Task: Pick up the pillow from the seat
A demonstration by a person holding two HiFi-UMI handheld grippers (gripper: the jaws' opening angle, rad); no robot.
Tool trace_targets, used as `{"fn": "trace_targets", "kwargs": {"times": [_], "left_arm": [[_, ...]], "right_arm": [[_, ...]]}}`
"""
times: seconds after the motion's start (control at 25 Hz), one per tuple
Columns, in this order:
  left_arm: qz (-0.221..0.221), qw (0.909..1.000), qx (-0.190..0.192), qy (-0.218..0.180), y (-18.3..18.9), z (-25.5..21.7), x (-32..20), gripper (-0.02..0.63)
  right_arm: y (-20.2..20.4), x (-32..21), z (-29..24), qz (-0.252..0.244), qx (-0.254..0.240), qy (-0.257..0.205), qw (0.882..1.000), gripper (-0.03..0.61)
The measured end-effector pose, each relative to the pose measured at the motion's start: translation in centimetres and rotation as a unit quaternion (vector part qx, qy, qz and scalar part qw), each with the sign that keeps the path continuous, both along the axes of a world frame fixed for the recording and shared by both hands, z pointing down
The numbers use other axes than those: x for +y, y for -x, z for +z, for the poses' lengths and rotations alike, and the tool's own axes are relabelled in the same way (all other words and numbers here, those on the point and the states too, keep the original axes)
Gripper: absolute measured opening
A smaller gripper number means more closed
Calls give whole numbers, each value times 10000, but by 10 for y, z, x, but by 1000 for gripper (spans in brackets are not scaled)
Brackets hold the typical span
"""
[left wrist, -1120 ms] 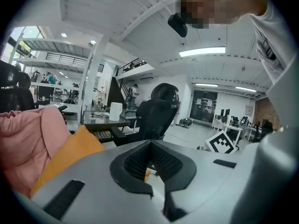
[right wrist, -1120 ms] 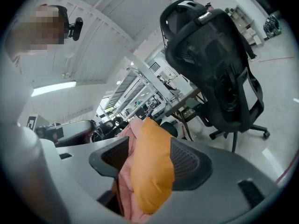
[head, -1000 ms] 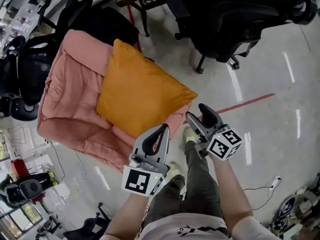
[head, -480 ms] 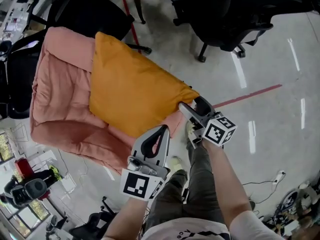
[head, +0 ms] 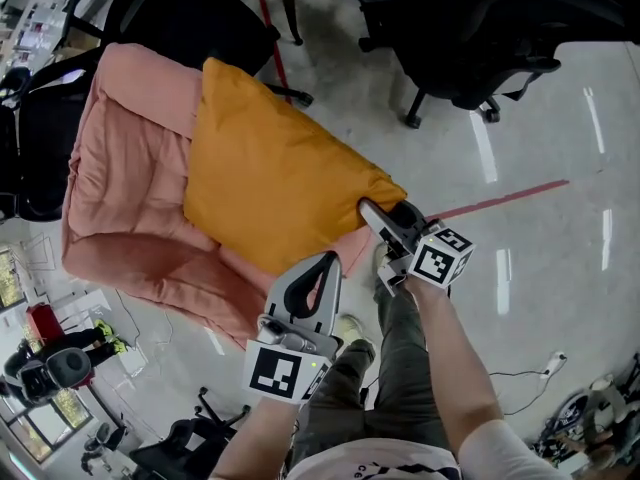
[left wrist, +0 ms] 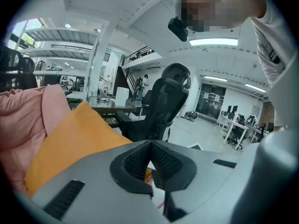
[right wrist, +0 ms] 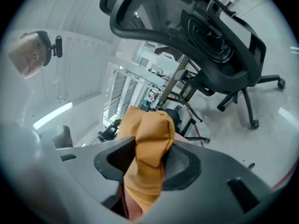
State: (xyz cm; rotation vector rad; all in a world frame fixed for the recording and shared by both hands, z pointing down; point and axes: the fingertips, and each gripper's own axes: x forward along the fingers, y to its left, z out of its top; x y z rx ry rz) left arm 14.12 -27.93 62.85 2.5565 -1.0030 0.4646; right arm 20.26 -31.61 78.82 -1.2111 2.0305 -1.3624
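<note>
Right tongs [head: 383, 211] are at the near corner of the orange square fabric pillow [head: 270, 183], and the jaws are closing on it. The right gripper view shows that corner [right wrist: 149, 139] bunched up between the pads, so the pinch looks made or all but made. The pillow itself has not left its place: it lies flat and slanted across the pink quilted seat [head: 120, 168], its near corner hanging out past the seat's front edge toward the person's legs.

Left tongs [head: 322, 268] hover low, just short of the seat's front edge, clenched and empty. Their own view shows the pads together [left wrist: 148, 164] with nothing gripped, and the pillow [left wrist: 74, 139] well beyond them.

So the reach is done, the grasp is being finished, and the lift is all that is left, as I read it.

Writing? Nothing legible. The cubes on both tongs carry black-and-white square markers [head: 440, 263], patterns only. A small print on the person's shirt is too small to read.
</note>
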Motion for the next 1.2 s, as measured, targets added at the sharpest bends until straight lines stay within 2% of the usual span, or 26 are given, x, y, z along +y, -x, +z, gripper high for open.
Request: {"fn": "trace_targets", "kwargs": {"times": [0.2, 0.36, 0.6, 0.92, 1.2], "left_arm": [[-108, 9999, 49, -125, 26, -23, 19, 11], [-251, 9995, 67, -175, 44, -26, 22, 11], [-432, 9982, 100, -397, 84, -59, 48, 11], [-910, 9918, 278, -848, 144, -117, 69, 11], [-1379, 9821, 492, -1187, 207, -171, 88, 11]], "right_arm": [[24, 15, -29, -347, 309, -195, 9987, 106], [35, 24, -44, -584, 89, -250, 9979, 74], [82, 57, -108, -1071, -469, -558, 9916, 61], [153, 75, -200, -1536, -741, -961, 9807, 54], [218, 84, -273, -1936, -825, -1233, 9698, 46]]}}
